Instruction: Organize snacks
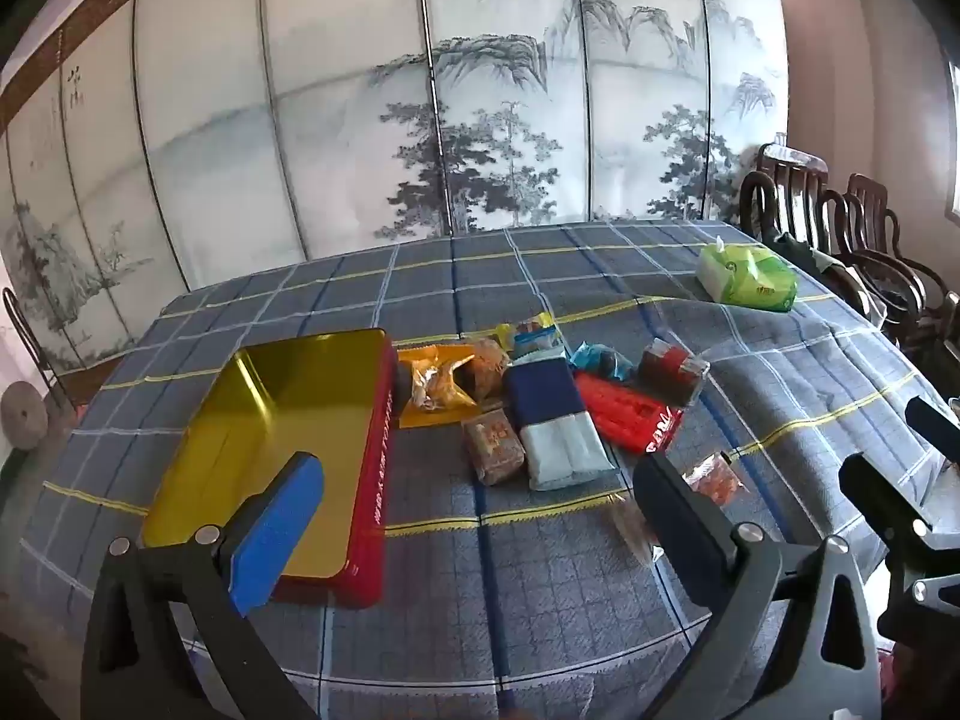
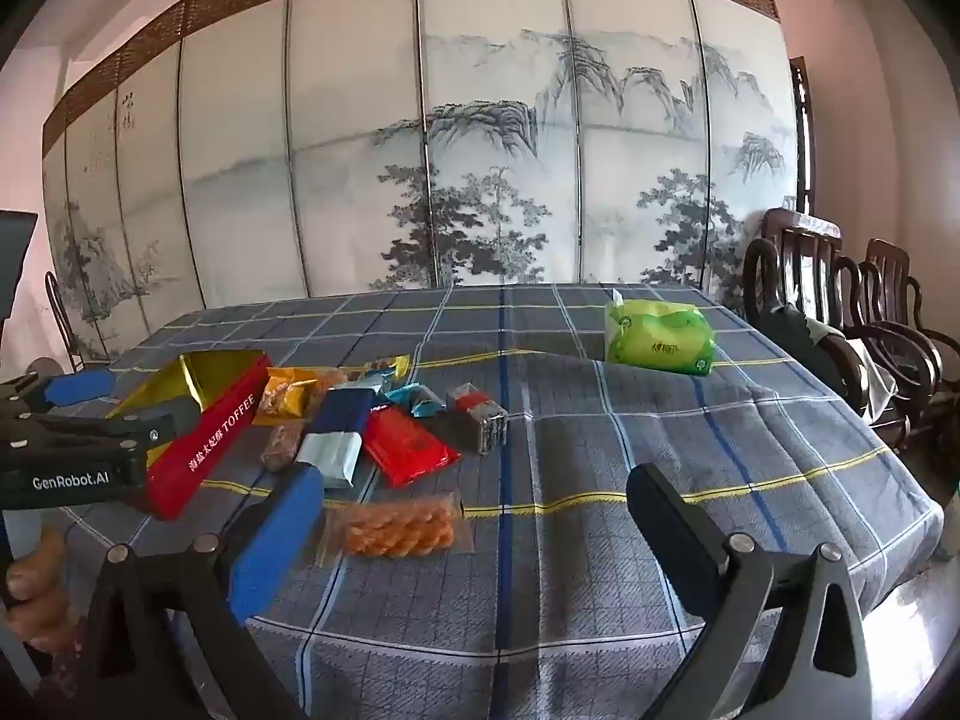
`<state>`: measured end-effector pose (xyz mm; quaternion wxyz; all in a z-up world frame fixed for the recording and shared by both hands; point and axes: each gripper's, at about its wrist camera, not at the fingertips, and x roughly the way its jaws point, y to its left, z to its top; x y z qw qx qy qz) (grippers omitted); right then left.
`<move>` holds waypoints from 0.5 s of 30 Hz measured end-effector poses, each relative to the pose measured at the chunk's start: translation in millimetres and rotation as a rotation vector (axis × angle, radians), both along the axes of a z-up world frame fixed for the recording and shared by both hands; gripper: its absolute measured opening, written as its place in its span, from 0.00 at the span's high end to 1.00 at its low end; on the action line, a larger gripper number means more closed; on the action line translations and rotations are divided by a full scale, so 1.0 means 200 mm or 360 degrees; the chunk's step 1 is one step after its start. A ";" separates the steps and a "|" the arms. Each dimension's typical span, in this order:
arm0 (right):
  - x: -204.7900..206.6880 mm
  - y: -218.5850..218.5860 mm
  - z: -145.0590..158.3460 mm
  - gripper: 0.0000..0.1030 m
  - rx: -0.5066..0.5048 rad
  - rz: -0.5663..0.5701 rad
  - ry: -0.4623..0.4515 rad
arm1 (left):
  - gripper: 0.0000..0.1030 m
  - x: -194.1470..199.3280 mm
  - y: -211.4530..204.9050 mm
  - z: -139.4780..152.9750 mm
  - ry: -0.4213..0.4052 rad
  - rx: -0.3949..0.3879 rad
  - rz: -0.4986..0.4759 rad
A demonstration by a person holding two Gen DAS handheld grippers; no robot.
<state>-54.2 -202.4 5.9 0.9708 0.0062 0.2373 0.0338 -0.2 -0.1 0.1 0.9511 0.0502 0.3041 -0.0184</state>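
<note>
Hovering above the near edge of the worktop (image 2: 600, 570), the left gripper (image 1: 480, 516) and the right gripper (image 2: 474, 540) both have their fingers spread wide with nothing between them. The snacks lie in a loose cluster at the middle of the checked cloth: a yellow packet (image 1: 435, 384), a blue-and-white pack (image 1: 555, 420), a red packet (image 1: 630, 411), a small brown block (image 1: 493, 444) and a clear bag of orange twists (image 2: 396, 525) nearest the right gripper. Just left of the cluster sits an open red toffee tin (image 1: 288, 420) with a gold inside, empty. A green tissue pack (image 2: 660, 336) lies well apart at the far right.
</note>
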 end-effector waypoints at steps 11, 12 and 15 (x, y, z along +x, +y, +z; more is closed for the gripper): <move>0.01 -0.03 0.00 0.00 0.0047 -0.0005 0.0028 | 0.00 0.01 -0.03 -0.05 0.0057 0.0041 -0.0019; 0.00 -0.03 0.00 0.00 0.0047 -0.0005 0.0028 | 0.00 0.02 -0.03 -0.06 0.0068 0.0047 -0.0022; 0.02 -0.03 0.00 0.00 0.0051 -0.0005 0.0049 | 0.00 0.02 -0.03 -0.08 0.0091 0.0055 -0.0032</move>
